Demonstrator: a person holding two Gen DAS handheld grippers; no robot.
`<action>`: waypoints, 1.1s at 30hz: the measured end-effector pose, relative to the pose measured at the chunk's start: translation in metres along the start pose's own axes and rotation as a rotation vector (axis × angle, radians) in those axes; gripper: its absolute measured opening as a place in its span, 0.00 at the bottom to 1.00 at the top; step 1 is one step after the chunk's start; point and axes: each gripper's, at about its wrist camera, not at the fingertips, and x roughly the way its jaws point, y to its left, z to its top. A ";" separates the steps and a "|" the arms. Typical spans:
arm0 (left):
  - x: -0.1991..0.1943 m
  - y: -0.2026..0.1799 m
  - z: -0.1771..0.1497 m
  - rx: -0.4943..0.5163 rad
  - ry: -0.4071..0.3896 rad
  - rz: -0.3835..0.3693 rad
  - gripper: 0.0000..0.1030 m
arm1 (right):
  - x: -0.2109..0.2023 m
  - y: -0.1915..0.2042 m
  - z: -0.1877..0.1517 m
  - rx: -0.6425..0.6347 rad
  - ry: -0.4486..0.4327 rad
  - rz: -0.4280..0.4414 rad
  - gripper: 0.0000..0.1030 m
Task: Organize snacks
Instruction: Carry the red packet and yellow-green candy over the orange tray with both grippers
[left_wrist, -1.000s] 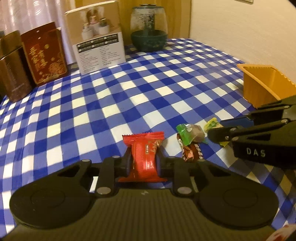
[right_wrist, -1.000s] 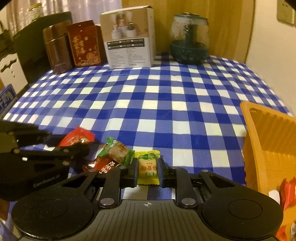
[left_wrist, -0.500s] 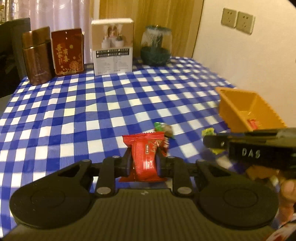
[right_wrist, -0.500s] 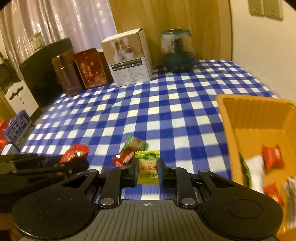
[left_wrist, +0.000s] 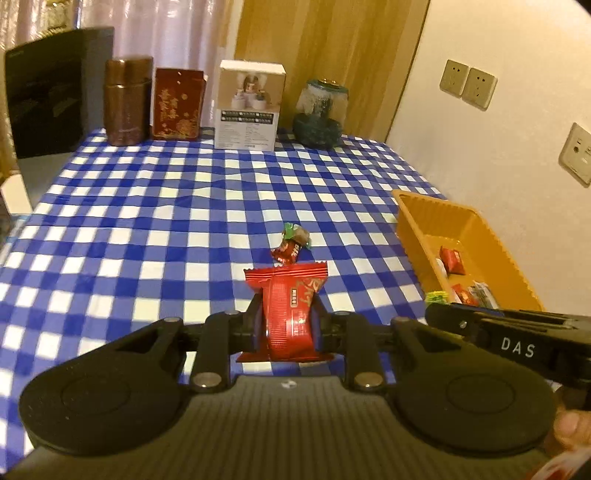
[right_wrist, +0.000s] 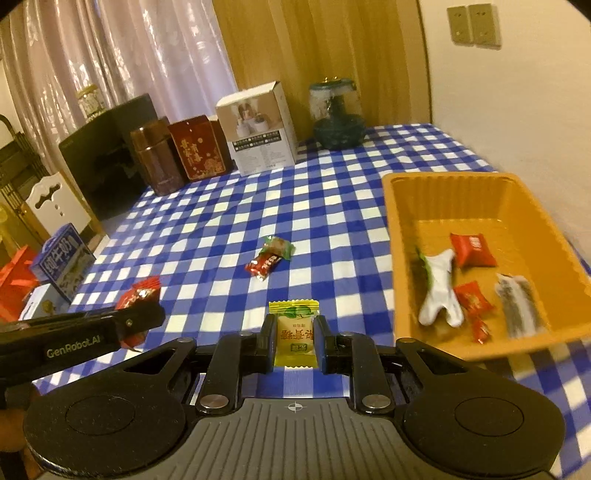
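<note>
Blue-and-white checked tablecloth (left_wrist: 155, 229) is lying mostly bare, boxes and a glass jar (left_wrist: 320, 114) lining its far edge, an orange tray (right_wrist: 436, 206) sitting at the right edge. Left gripper (left_wrist: 286, 317) is clamping a glossy red snack packet (left_wrist: 288, 314) above the near cloth, while right gripper (right_wrist: 295, 338) is clamping a yellow candy (right_wrist: 294, 334) just left of the tray. Two wrapped candies (right_wrist: 271, 256) are lying touching mid-table.

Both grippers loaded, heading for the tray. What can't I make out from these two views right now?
- Orange tray: near end hidden in the left wrist view by the right gripper.
- Grey wrapper in the tray: motion-blurred in the right wrist view, label unreadable.
- Red snack: mostly hidden in the right wrist view by the left gripper's fingers.
- Table's near edge: hidden in both views by the gripper bodies.
</note>
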 end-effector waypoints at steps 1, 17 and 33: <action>-0.008 -0.003 -0.003 0.003 -0.004 0.005 0.22 | -0.009 0.000 -0.003 -0.003 -0.007 -0.003 0.20; -0.084 -0.050 -0.033 0.043 -0.020 0.024 0.22 | -0.090 -0.004 -0.032 -0.006 -0.043 -0.028 0.20; -0.088 -0.080 -0.037 0.084 -0.010 -0.015 0.22 | -0.114 -0.024 -0.037 0.024 -0.065 -0.060 0.20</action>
